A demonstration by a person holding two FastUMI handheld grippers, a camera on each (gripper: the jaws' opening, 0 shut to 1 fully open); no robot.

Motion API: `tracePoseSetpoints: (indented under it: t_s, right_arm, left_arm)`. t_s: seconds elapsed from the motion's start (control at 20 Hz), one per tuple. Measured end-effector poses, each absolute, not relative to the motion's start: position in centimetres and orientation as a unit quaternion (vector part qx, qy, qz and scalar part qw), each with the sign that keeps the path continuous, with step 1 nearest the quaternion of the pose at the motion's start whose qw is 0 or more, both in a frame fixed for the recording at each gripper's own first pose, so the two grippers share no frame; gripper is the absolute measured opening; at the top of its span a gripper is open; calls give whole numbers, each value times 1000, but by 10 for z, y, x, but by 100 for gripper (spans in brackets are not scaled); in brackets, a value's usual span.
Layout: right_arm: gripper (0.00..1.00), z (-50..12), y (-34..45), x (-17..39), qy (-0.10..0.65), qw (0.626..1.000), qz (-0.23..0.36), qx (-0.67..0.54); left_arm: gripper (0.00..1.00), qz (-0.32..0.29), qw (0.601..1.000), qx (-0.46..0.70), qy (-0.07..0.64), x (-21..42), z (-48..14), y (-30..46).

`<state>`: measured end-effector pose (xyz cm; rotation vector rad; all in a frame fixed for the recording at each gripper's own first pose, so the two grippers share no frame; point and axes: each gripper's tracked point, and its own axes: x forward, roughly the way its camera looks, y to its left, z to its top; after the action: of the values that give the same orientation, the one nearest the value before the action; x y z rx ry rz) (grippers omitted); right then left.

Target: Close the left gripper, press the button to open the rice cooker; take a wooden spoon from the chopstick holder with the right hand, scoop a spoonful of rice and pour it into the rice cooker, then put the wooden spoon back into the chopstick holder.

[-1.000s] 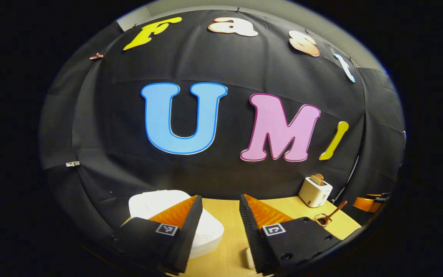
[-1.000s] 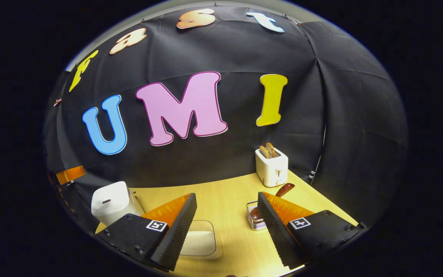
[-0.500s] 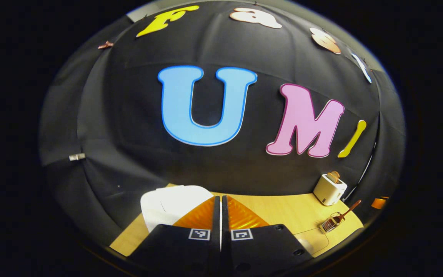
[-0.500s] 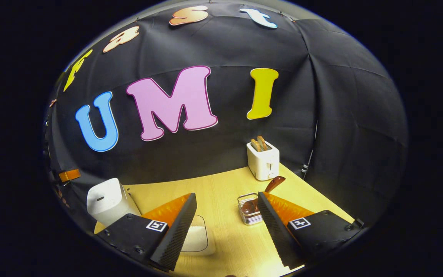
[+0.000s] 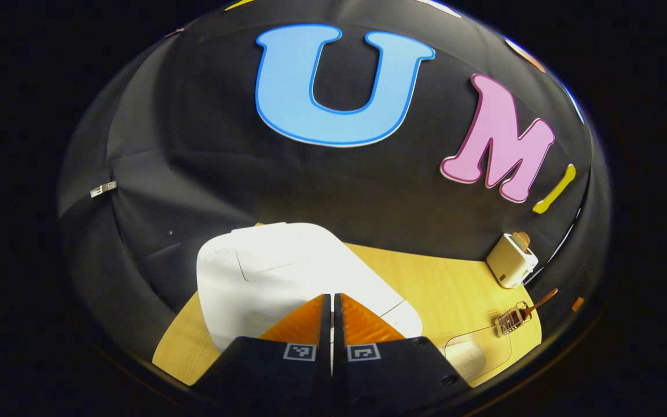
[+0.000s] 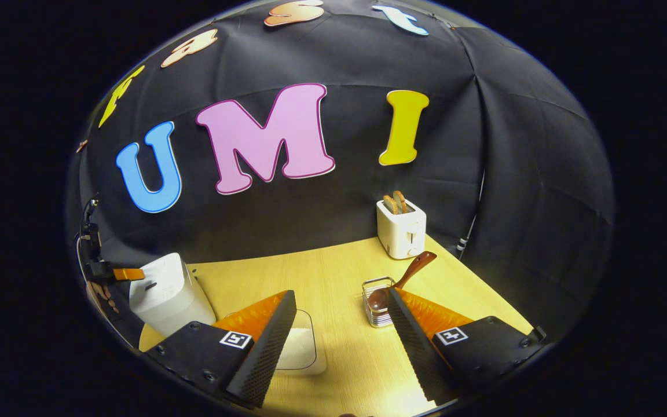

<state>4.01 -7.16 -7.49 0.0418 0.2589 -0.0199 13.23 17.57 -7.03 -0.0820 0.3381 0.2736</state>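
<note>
Fingers (image 5: 315, 315) pressed together above rice cooker (image 5: 264, 272) on wooden table (image 5: 443, 284).

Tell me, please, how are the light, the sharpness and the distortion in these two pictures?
Left gripper view: strong fisheye bending, the rice cooker bulges large and bright behind the shut left claw, and detail stays sharp. Right gripper view: the table is evenly lit, soft shadows fall beside the open right claw and the chopstick holder, and the edges darken.

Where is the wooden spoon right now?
In the right gripper view, the wooden spoon leans in the chopstick holder, in front of the toaster.
</note>
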Motion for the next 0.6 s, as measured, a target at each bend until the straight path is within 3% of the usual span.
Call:
tracePoseSetpoints:
  t_s: [0.6]
  right_arm:
    - [99,-87,-72,41,150,988,-15,19]
  left_arm:
    - [6,137,972,-56,184,136,-91,183]
